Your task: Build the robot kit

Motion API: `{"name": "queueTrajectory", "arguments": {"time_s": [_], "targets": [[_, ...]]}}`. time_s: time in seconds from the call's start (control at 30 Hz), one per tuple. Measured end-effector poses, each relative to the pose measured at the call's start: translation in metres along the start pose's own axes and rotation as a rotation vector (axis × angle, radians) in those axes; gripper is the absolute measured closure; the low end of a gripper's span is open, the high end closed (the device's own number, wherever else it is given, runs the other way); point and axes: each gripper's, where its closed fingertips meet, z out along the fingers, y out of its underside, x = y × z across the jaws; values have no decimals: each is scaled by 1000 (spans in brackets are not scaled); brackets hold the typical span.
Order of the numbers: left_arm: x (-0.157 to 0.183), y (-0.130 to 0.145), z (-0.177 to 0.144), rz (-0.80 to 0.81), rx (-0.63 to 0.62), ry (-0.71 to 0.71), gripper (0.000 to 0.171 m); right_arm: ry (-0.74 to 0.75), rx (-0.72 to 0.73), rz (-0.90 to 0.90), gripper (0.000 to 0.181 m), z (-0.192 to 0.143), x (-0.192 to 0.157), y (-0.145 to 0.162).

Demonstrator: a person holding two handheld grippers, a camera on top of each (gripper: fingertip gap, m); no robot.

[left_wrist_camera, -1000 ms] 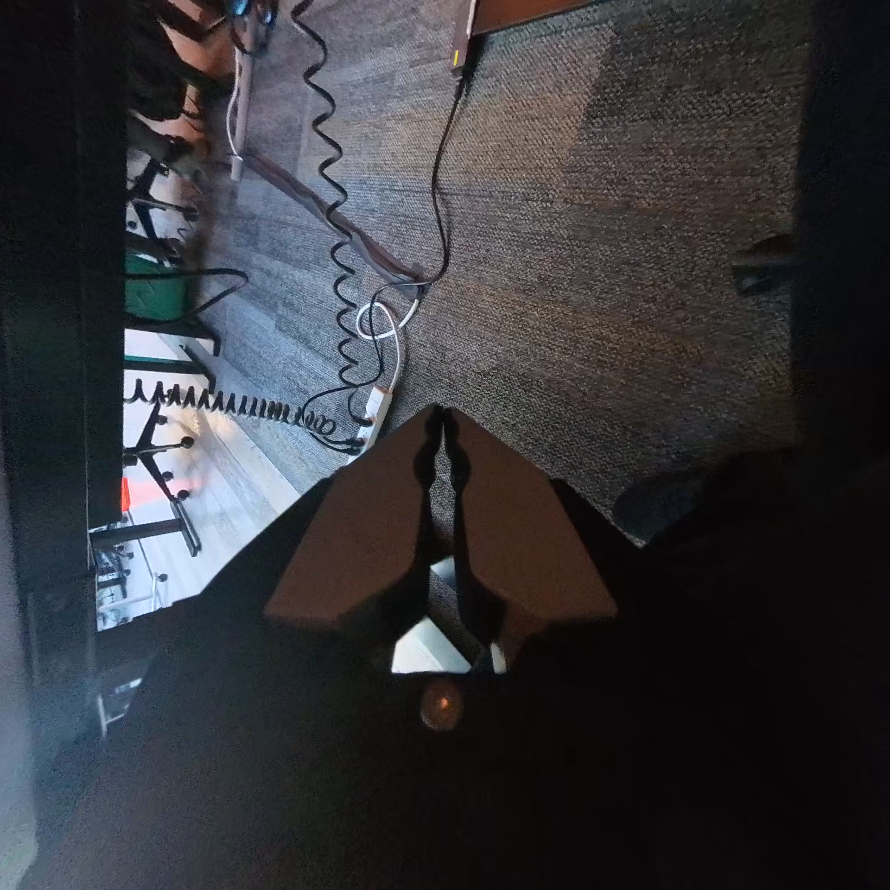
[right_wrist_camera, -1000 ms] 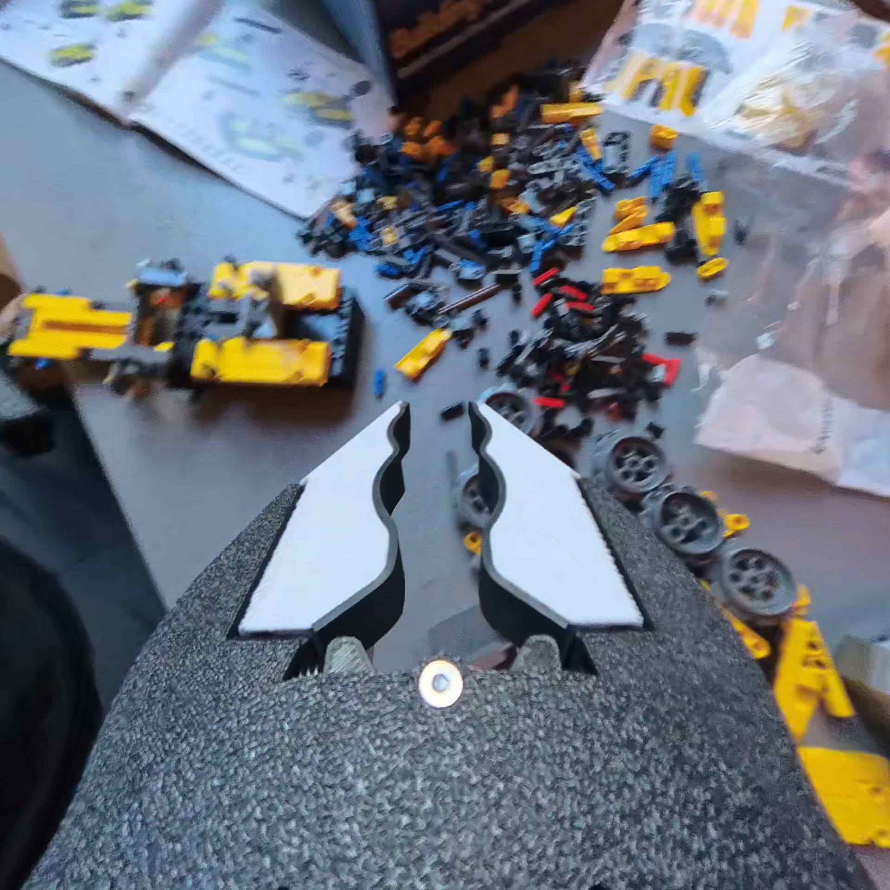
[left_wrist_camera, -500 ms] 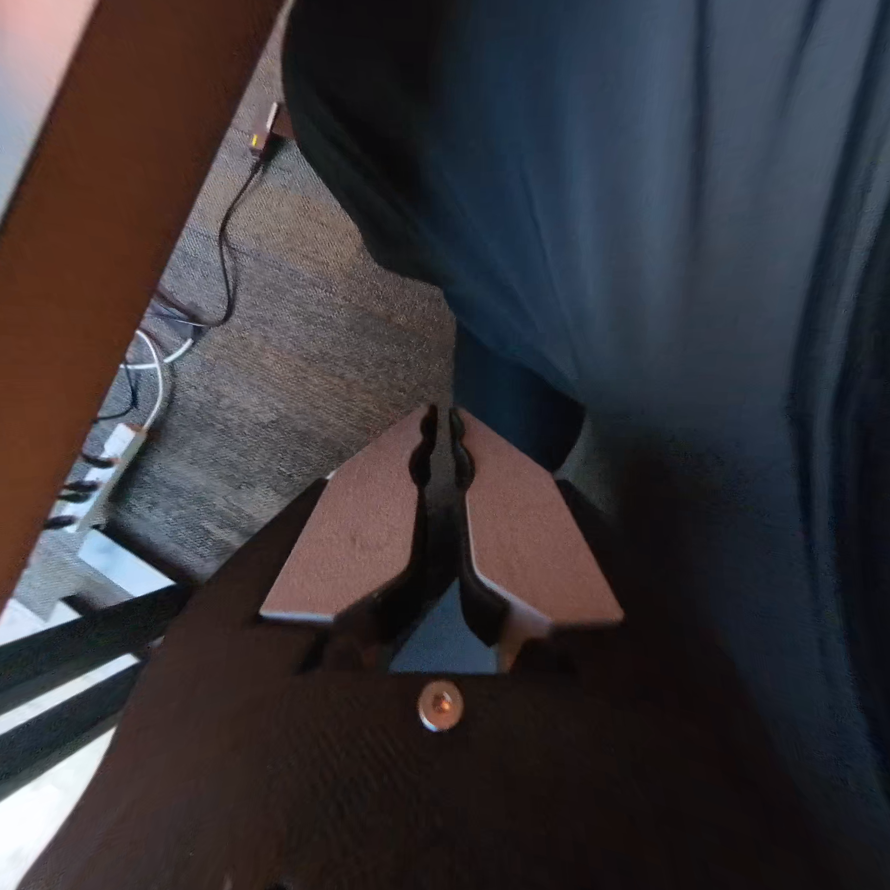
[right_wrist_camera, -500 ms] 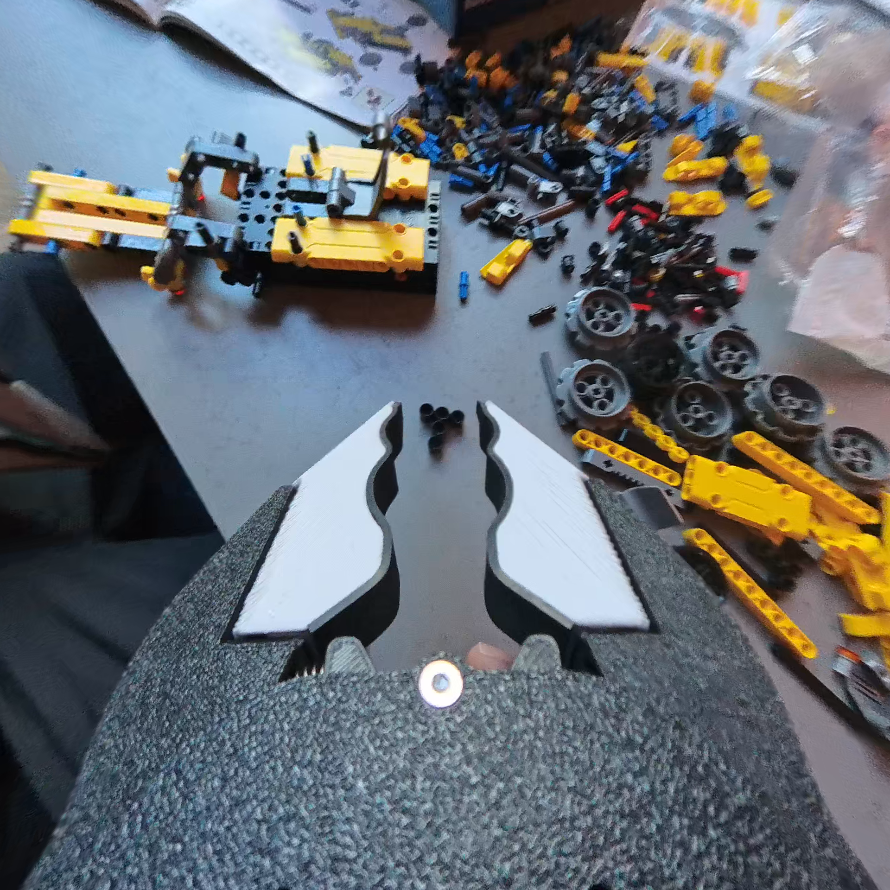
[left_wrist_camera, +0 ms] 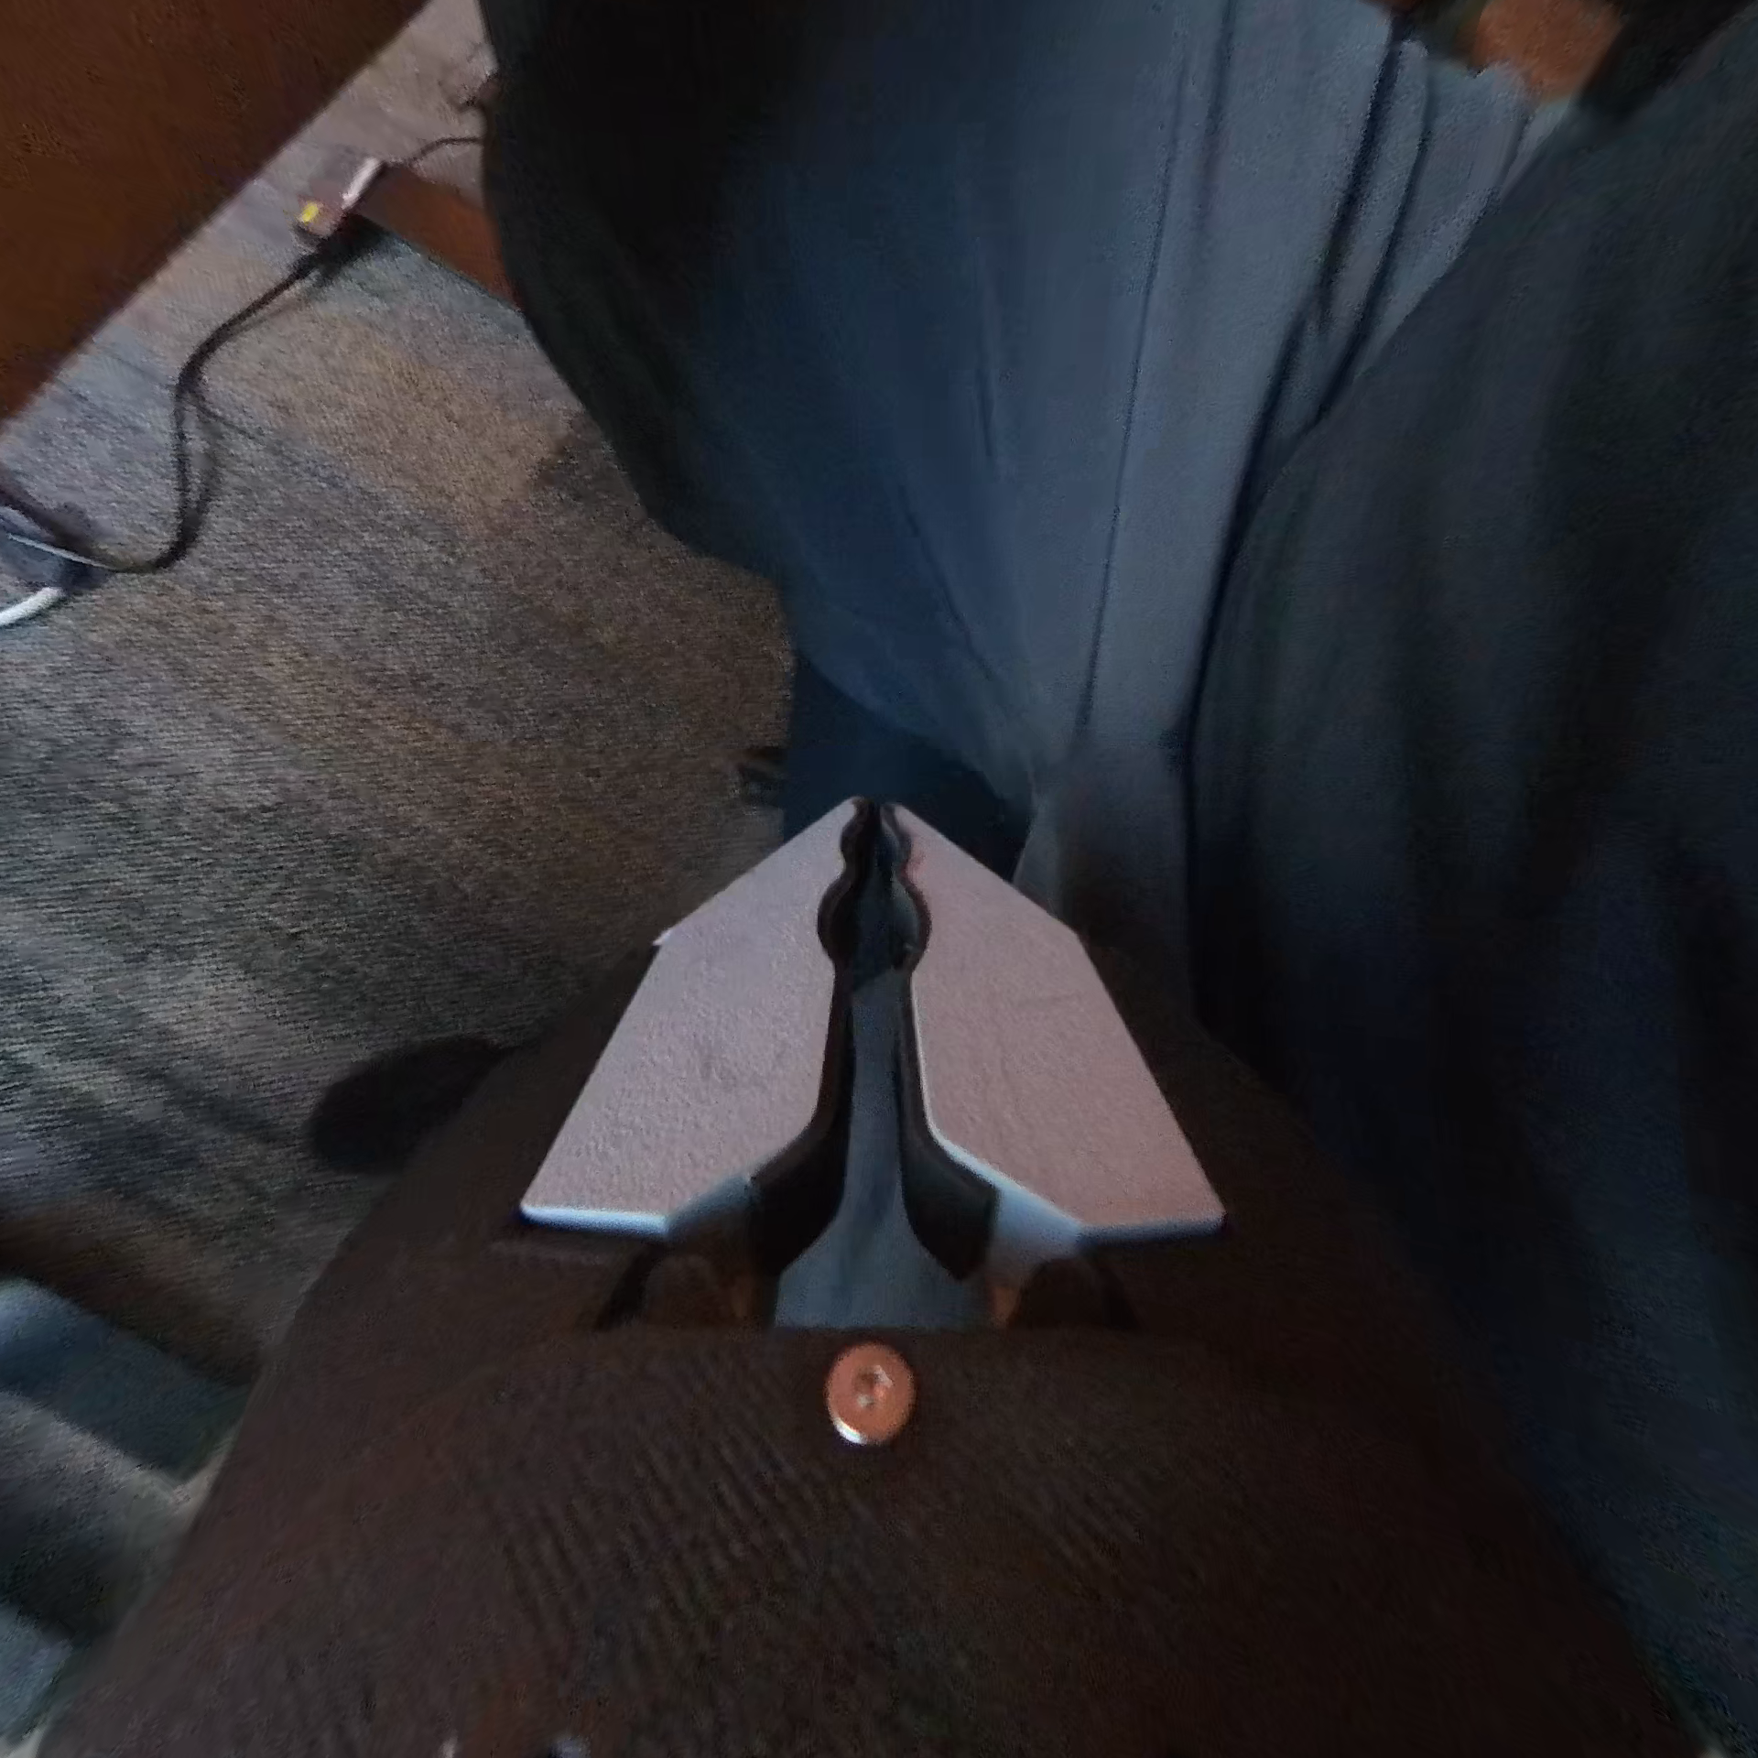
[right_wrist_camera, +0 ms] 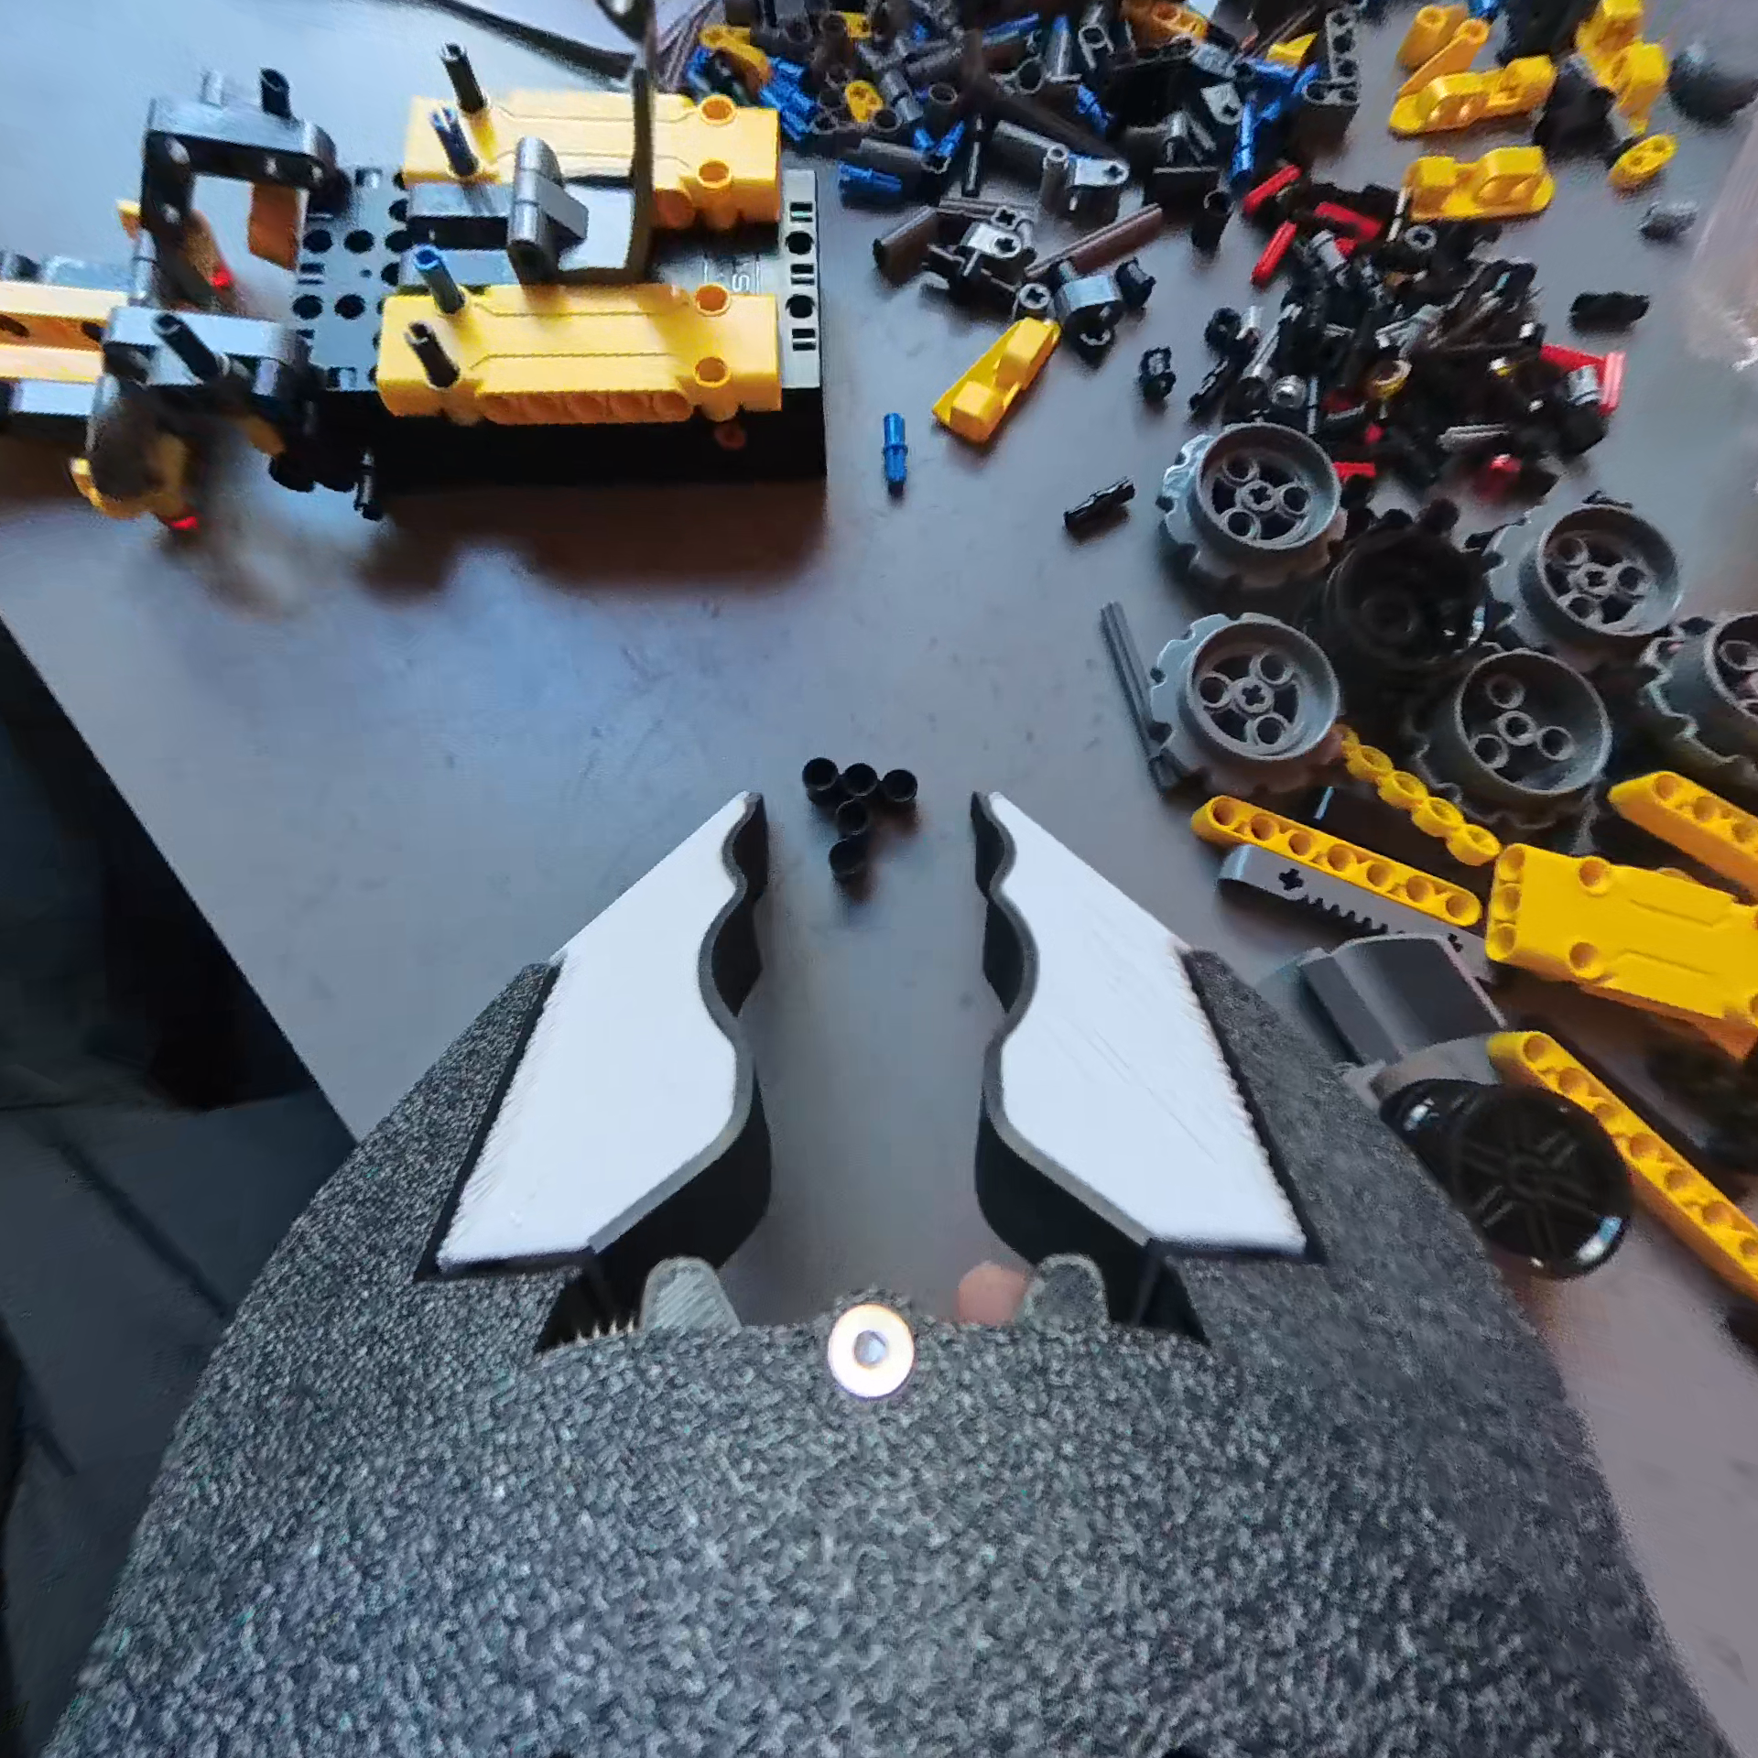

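My right gripper [right_wrist_camera: 868, 809] is open just above the dark table [right_wrist_camera: 476, 723]. A small black T-shaped brick piece [right_wrist_camera: 856, 809] lies flat between its fingertips, with a gap to each pad. A half-built yellow and black brick vehicle [right_wrist_camera: 571, 314] stands at the far left. My left gripper [left_wrist_camera: 873, 809] is shut with nothing between the tips. It hangs below the table, pointing at a person's dark blue trouser leg [left_wrist_camera: 999, 428] and the grey carpet [left_wrist_camera: 380, 666].
A pile of small black, blue, red and yellow brick parts [right_wrist_camera: 1237, 190] lies at the back right. Several grey wheels [right_wrist_camera: 1256, 694] and yellow beams [right_wrist_camera: 1332, 856] lie right of the gripper. The table edge [right_wrist_camera: 171, 837] runs down the left. A black cable [left_wrist_camera: 190, 409] crosses the carpet. The left gripper's tips are roughly 30 cm from the right gripper's.
My right gripper has moved down and closer to the black T-shaped piece and its jaws have spread wider around it. My left gripper swung from the carpet toward the trouser leg, staying shut.
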Motion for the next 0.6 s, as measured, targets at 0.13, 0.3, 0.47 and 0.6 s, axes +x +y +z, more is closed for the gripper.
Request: {"name": "queueTrajectory", "arguments": {"time_s": [0.13,0.3,0.47,0.6], "targets": [[-2,-8,5,110,-15,21,171,-72,-1,12,162,0,-16,-1],[-5,-23,5,226,-31,61,166,-69,9,-85,160,3,-28,-6],[-30,-18,4,322,-56,8,168,-68,117,-207,145,-4,-29,-27],[-45,-16,8,228,-125,-68,171,-40,186,-240,130,-6,-27,-28]]}}
